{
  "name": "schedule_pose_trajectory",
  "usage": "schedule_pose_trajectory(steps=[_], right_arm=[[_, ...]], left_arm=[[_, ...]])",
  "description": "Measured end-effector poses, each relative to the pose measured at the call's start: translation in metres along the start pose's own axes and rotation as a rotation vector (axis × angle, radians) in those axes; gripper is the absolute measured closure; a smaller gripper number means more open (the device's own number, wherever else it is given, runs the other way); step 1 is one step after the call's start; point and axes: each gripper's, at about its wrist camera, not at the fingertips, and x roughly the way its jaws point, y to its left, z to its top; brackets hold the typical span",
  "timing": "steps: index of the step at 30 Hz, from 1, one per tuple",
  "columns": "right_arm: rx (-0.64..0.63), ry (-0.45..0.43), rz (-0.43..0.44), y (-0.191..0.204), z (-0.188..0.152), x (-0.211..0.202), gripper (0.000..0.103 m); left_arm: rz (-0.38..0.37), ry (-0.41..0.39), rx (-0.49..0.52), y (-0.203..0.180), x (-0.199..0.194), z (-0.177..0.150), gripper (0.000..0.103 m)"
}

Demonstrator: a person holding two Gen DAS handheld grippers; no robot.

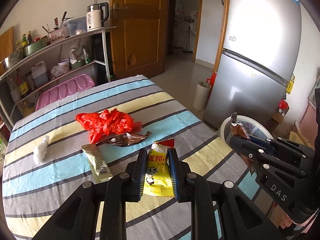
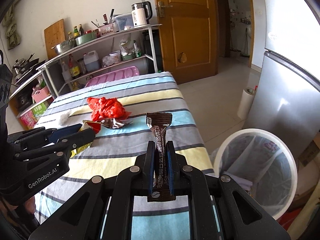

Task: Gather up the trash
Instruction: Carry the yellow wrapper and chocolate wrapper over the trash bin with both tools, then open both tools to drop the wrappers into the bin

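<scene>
L gripper [image 1: 157, 158] jaws clamp yellow wrapper [image 1: 158, 172]; R gripper [image 2: 161, 154] jaws clamp brown sachet [image 2: 160, 138].

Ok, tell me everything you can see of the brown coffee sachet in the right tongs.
The brown coffee sachet is a long, narrow stick pack of glossy dark brown foil with white Chinese lettering and "L-Carnitine" print. Its top end is torn open and flares wider; a bean logo sits near the crimped bottom edge. It stands roughly upright, pinched flat between the blue pads of the right tongs, lifted off the striped tablecloth. Only the pads touch it. The white bin stands to its right.
</scene>
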Motion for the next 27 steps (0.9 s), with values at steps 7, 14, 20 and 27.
schedule_pose_trajectory(steps=[7,14,20,27], right_arm=[[0.062,-0.013,-0.079,-0.047,-0.007,-0.021,0.092],[0.137,-0.006,-0.153,-0.097,-0.018,-0.035,0.091],[0.191,0.007,-0.203,-0.134,-0.026,-0.04,0.091],[0.227,0.057,-0.231,-0.163,-0.034,-0.027,0.091]], left_arm=[[-0.081,0.011,0.071,-0.052,0.018,0.01,0.081],[-0.149,0.028,0.139,-0.105,0.039,0.018,0.081],[-0.187,0.046,0.171,-0.139,0.056,0.023,0.081],[-0.233,0.094,0.193,-0.172,0.084,0.022,0.081]])
